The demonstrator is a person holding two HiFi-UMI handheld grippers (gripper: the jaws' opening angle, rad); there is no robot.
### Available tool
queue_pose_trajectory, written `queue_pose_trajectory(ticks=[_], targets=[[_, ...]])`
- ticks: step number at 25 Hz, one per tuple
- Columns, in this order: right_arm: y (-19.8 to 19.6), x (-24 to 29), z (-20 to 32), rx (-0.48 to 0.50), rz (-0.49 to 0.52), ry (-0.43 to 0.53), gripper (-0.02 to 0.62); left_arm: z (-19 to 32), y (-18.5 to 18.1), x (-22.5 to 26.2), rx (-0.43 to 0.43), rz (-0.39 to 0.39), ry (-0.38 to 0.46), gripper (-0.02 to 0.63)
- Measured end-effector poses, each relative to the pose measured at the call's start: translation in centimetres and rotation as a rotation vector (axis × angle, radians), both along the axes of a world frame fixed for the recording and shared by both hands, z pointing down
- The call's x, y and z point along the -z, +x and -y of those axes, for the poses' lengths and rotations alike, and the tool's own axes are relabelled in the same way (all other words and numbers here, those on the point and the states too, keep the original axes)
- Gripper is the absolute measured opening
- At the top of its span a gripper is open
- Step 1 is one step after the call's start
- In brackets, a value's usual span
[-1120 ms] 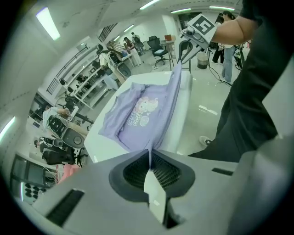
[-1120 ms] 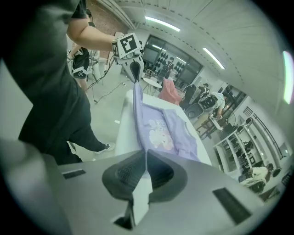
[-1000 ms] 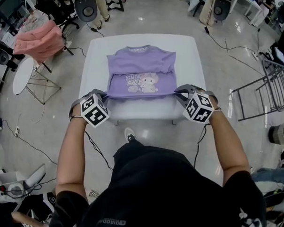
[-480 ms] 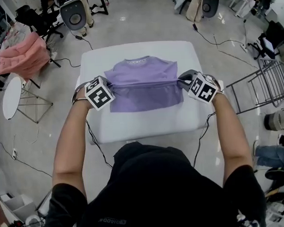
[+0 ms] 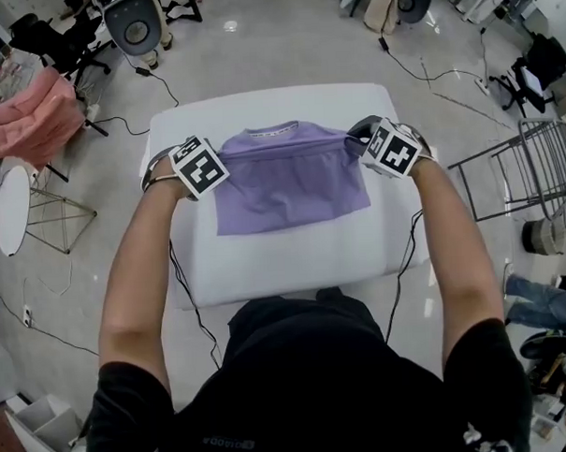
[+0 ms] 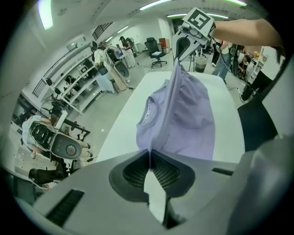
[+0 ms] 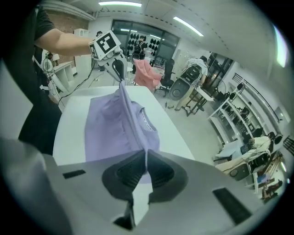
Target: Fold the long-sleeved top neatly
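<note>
lying across the upper middle of the head view on the white table [image 5: 294,257], the purple long-sleeved top [image 5: 290,183] is partly folded. its near part rests flat on the table. a doubled edge is lifted and stretched taut from side to side, just short of the collar [image 5: 269,130].

the left gripper [image 5: 220,156], at the garment's left edge, is clenched on that fabric, with a thin ridge of cloth pinched between its ribbed pads. the right gripper [image 5: 357,138], at the right edge, is clamped on the same stretched edge in the same way.

the step in hand looks like laying the bottom half over the top half. to do it well, hold both grips level and the edge tight so nothing sags or creases in the middle. bring the edge square to the neckline, lower both ends together, and only then let go. uneven hands would likely skew the fold.

beyond the table, a pink garment [image 5: 25,114] hangs over a chair in the upper left, and a metal rack [image 5: 534,177] stands at the right.
</note>
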State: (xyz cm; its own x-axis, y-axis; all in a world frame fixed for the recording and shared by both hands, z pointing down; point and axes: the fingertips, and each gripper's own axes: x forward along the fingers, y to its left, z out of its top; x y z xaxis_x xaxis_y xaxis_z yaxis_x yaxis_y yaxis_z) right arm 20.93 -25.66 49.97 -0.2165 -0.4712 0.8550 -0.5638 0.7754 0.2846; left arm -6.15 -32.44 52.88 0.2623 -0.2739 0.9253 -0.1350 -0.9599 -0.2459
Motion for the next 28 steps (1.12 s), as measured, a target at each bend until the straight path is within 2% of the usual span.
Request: queue_pose_trajectory(ticks=[7,11,15,20,23,28], targets=[[0.3,-4.9,6.6,0.039,0.037,-0.112,0.015,4.7,-0.3,-4.4,0.139,0.061,-0.053,0.020],[0.5,-8.0,9.2,0.003,0.063,-0.159,0.015,7.2,-0.5,-7.0,0.199,0.083,-0.063,0.020],[0.5,-10.9,10.2,-0.027,0.088,-0.197,0.016,8.5,-0.7,-10.1,0.247,0.105,-0.095,0.020],[0.7,-13.5,9.7,-0.056,0.095,-0.243,0.017,9.2,-0.3,-11.5,0.278,0.090,-0.092,0.021],[0.6,-14.3,9.6,-0.053,0.073,-0.237,0.017,9.2,-0.3,-12.1,0.291,0.081,-0.093,0.021],[0.1,-13.8,10.7,-0.040,0.042,-0.175,0.021,9.4,-0.1,-11.8,0.296,0.070,-0.079,0.025]])
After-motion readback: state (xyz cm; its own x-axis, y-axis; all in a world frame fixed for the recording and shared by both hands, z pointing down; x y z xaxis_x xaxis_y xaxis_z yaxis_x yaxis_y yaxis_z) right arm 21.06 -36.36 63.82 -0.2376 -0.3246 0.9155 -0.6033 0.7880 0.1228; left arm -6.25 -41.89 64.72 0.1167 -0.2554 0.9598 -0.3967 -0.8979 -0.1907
